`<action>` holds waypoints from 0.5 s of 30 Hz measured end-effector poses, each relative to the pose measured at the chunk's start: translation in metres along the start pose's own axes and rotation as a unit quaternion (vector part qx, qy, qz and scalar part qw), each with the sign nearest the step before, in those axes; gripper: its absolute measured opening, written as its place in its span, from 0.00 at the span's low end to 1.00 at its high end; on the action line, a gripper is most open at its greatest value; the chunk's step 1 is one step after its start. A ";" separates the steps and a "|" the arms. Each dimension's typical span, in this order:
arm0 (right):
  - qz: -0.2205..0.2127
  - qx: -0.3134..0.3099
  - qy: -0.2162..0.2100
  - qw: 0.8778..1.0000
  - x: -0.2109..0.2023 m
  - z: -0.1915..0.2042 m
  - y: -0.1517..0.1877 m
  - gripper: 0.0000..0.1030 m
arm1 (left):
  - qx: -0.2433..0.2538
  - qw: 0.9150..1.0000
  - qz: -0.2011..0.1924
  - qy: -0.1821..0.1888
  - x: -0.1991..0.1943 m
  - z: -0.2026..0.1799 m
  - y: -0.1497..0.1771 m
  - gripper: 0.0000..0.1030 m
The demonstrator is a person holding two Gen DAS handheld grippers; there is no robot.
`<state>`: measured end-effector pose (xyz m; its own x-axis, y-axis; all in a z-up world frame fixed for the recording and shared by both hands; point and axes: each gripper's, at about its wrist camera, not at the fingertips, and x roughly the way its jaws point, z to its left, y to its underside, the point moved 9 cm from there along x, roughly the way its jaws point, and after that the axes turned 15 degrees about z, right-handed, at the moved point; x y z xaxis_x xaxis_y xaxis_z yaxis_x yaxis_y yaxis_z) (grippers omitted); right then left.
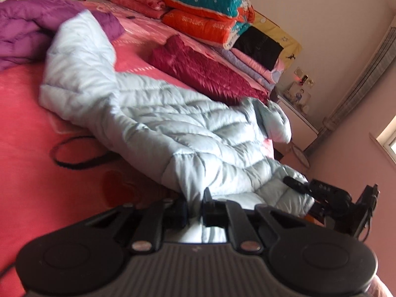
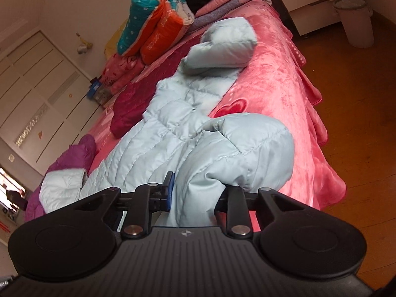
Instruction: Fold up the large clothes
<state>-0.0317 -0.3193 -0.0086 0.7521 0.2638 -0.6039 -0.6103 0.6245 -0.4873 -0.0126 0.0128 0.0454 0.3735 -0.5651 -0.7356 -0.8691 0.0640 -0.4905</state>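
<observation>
While the left tongs (image 1: 194,210) pinch the hem of the pale blue quilted down coat (image 1: 173,128) and the right tongs (image 2: 195,198) clamp a thick bunch of it, the coat lies stretched along the pink plush bed (image 2: 277,91) near its side edge, sleeves loose. Folding looks barely begun.

Bed (image 2: 284,94) covered by a pink plush blanket with heart motifs. Lying directly on it: pale blue quilted down coat (image 1: 153,113) across the middle; purple quilted garment (image 1: 22,29) at its ten o'clock; folded maroon garment (image 1: 198,71) at its two o'clock; stacked folded quilts (image 1: 208,12) at twelve o'clock; black strap loop (image 1: 74,153) at eight o'clock.
</observation>
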 end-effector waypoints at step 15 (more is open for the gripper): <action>0.110 -0.074 -0.039 0.990 -0.043 0.092 0.110 0.26 | -0.035 0.998 -0.016 -0.042 -0.085 0.061 0.016 0.07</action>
<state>-0.1081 -0.1942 0.0217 0.6112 0.4413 -0.6570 -0.7864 0.4327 -0.4408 -0.0382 0.1122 0.0712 0.4258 -0.4940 -0.7581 -0.8752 -0.0123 -0.4836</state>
